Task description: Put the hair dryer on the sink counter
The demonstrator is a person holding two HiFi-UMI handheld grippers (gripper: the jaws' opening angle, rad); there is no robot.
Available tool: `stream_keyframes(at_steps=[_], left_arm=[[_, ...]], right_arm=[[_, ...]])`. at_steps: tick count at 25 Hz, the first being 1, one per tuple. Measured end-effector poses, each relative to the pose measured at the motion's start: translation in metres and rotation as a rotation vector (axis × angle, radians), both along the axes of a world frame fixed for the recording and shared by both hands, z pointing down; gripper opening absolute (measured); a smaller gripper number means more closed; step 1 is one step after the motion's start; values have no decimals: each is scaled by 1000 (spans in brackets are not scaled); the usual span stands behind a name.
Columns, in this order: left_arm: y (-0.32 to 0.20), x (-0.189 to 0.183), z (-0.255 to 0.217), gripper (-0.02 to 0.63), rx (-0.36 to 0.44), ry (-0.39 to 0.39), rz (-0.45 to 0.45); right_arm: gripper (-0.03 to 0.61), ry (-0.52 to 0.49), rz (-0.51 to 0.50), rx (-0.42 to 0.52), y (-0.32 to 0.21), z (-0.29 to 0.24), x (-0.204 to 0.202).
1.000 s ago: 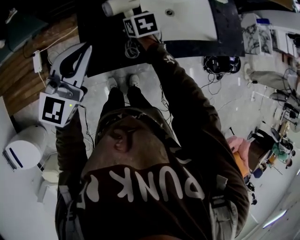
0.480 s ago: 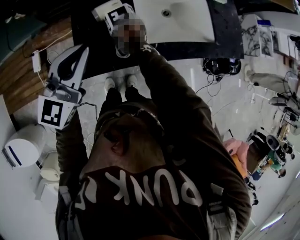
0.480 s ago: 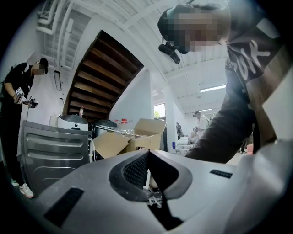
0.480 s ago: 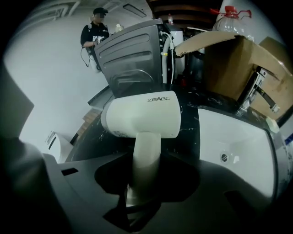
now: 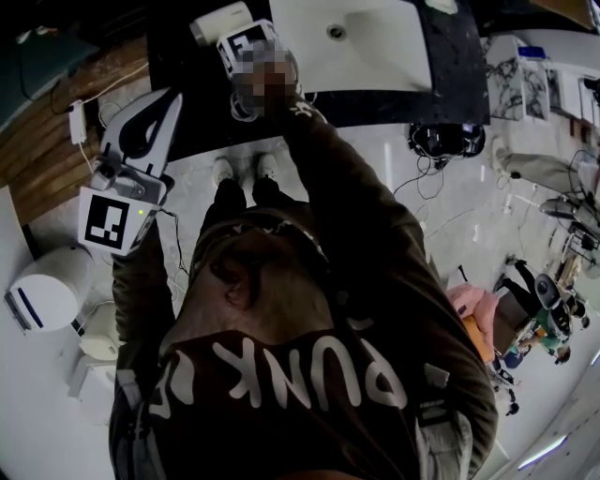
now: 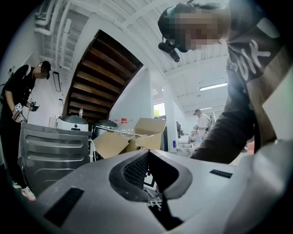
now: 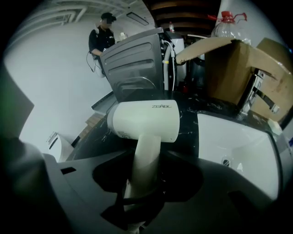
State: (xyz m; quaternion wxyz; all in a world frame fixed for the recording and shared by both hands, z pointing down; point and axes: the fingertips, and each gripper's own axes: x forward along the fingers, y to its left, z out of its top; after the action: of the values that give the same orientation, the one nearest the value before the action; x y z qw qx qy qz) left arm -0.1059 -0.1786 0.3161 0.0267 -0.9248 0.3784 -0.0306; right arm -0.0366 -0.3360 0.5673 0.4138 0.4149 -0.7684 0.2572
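The white hair dryer [image 7: 146, 121] lies on the black sink counter [image 7: 187, 119], left of the white basin [image 7: 238, 141]. Its handle points back between the jaws of my right gripper [image 7: 143, 157]. Those jaws are opening, and the handle still sits between them. In the head view the hair dryer [image 5: 220, 19] shows at the top, just beyond the right gripper [image 5: 246, 43] and over the dark counter [image 5: 183, 66]. My left gripper [image 5: 167, 101] is held off to the left, below the counter's edge. In the left gripper view its jaws [image 6: 149, 151] meet, with nothing between them.
A grey metal cabinet [image 7: 137, 64], a cardboard box [image 7: 238, 68] and a plastic bottle [image 7: 226, 25] stand at the back of the counter. A person [image 7: 103, 39] stands farther off. On the floor are a round white appliance [image 5: 47, 295] and cables [image 5: 441, 127].
My right gripper carried the hair dryer up and to the left, off the basin's corner and onto the black counter. The left gripper has barely moved.
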Motion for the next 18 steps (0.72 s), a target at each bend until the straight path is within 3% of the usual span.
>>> stream_keyframes(at_steps=[4, 7, 13, 18], left_arm=[[-2, 1, -1, 2, 2, -6, -1], [-3, 3, -3, 2, 4, -8, 1], [-4, 4, -7, 2, 9, -14, 0], [-4, 8, -14, 2, 22, -18, 4]], right_arm=[[225, 17, -15, 71, 2, -23, 18], [225, -177, -82, 131, 11, -59, -2], [215, -355, -176, 421, 41, -164, 6], [193, -424, -295, 656, 89, -241, 2]])
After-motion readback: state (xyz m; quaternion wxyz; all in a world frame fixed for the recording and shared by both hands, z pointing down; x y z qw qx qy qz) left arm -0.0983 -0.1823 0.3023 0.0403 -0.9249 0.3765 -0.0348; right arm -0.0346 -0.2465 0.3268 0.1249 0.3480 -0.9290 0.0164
